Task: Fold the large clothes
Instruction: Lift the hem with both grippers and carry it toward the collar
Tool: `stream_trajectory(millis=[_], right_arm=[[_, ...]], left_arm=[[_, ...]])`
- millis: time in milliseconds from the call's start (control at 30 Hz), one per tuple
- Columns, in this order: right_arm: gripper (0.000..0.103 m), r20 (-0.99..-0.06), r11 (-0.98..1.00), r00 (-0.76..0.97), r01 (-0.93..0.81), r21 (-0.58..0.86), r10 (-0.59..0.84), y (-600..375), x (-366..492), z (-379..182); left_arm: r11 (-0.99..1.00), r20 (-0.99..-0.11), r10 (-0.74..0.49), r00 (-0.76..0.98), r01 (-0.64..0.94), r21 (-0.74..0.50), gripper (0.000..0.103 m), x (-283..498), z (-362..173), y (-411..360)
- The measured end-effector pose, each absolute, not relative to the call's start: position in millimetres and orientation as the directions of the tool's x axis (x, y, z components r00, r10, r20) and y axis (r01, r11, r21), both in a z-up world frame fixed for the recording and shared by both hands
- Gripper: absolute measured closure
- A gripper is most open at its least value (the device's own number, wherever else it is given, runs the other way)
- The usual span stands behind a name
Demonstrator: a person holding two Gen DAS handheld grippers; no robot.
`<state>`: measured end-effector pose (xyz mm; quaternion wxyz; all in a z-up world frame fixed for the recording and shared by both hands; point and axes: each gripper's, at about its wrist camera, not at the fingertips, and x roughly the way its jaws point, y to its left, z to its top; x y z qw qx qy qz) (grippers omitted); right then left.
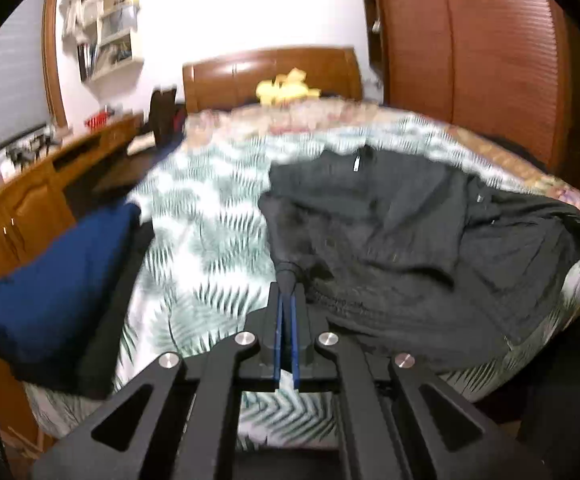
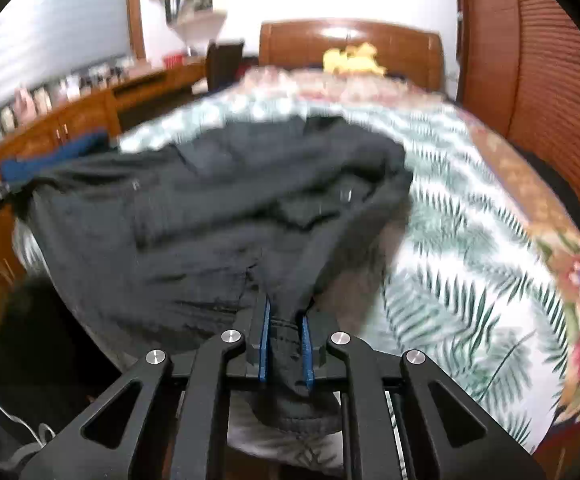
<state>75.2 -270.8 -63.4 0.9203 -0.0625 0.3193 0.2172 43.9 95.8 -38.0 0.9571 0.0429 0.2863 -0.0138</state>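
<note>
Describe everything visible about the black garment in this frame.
The black garment is dark, matte, woven-looking cloth with a small zipper pull and a gathered hem. It lies rumpled across the leaf-print bedspread, stretched between the left gripper and right gripper, each clamped on a bunched edge.

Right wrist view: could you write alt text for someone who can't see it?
The right gripper pinches a bunched corner of a black garment, which is spread across a bed with a leaf-print cover. A wooden headboard stands beyond.

No readable text or labels anywhere visible
</note>
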Motion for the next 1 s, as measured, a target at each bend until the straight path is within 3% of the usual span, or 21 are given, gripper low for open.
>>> stream_trajectory(millis=[333,633,767,1000], right_arm=[[0.095,-0.419,0.894,0.813,-0.449,-0.006,0.405,-280,40,54],[0.095,-0.296,0.903,0.875,-0.423,-0.081,0.383,-296,-27,121],[0.094,-0.288,0.907,0.879,-0.415,-0.073,0.38,-307,-31,120],[0.094,-0.433,0.914,0.845,-0.392,-0.101,0.314,-284,47,58]], left_arm=[[0.995,-0.34,-0.035,0.94,0.064,0.073,0.103,2,77,89],[0.994,-0.24,-0.081,0.967,0.096,0.049,0.103,-47,128,96],[0.996,-0.278,-0.064,0.959,0.08,0.048,0.102,-28,116,101],[0.998,-0.401,-0.02,0.916,0.044,0.052,0.102,62,59,100]])
